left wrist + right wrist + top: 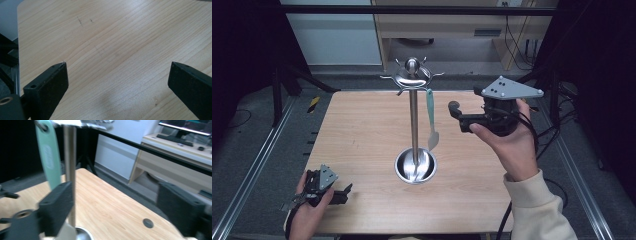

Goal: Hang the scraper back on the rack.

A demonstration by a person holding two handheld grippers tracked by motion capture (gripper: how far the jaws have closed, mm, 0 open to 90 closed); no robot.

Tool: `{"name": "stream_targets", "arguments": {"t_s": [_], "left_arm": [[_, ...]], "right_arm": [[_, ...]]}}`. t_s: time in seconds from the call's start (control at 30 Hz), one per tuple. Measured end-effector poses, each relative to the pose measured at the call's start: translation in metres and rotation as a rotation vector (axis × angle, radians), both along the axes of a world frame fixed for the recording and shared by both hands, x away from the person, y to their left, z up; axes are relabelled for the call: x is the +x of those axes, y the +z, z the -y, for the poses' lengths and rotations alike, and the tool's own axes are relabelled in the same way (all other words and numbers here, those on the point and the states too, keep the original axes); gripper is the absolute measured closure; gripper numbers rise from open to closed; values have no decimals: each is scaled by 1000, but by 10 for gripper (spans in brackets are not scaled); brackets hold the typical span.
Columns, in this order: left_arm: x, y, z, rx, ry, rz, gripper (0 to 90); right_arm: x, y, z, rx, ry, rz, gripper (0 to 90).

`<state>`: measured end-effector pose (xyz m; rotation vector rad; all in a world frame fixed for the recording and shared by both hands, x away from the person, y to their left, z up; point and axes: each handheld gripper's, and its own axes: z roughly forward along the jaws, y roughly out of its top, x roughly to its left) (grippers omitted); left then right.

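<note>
Steel utensil stand (pixel 414 120) rises from a round dish base (pixel 415 166) at the middle of the wooden table (pixel 362 135), its hooked crown topped by a ball. One mint-green spatula (pixel 431 120) hangs from a hook on the stand's right side, its pale blade just above the base. The right gripper (pixel 455 115), held up in the right hand (pixel 507 142), sits just right of the spatula with its jaws wide apart and nothing between them; its own view shows the green handle (pixel 48 155) beside the pole (pixel 70 165). The left gripper (pixel 343 192) rests low at the table's near-left corner in the left hand (pixel 309 210), jaws spread apart over bare wood (pixel 112 50).
</note>
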<state>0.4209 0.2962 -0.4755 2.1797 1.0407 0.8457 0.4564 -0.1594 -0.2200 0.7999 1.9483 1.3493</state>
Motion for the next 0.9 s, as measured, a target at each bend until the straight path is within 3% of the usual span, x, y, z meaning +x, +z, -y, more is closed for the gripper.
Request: {"name": "stream_targets", "arguments": {"t_s": [0.1, 0.37, 0.5, 0.67, 0.9], "left_arm": [[-1, 0, 1, 7, -5, -1, 27], [-2, 1, 2, 6, -8, 1, 27], [-2, 1, 2, 6, -7, 2, 27], [-2, 1, 1, 3, -4, 5, 27], [-2, 1, 1, 3, -3, 8, 27]], "right_arm": [[-2, -14, 7, 14, -19, 9, 78], [-6, -46, 25, 34, -67, -25, 89], [-4, -59, 29, 34, -85, -47, 95], [-5, -86, 34, 31, -113, -50, 104], [-9, -116, 39, 15, -117, -97, 102]]}}
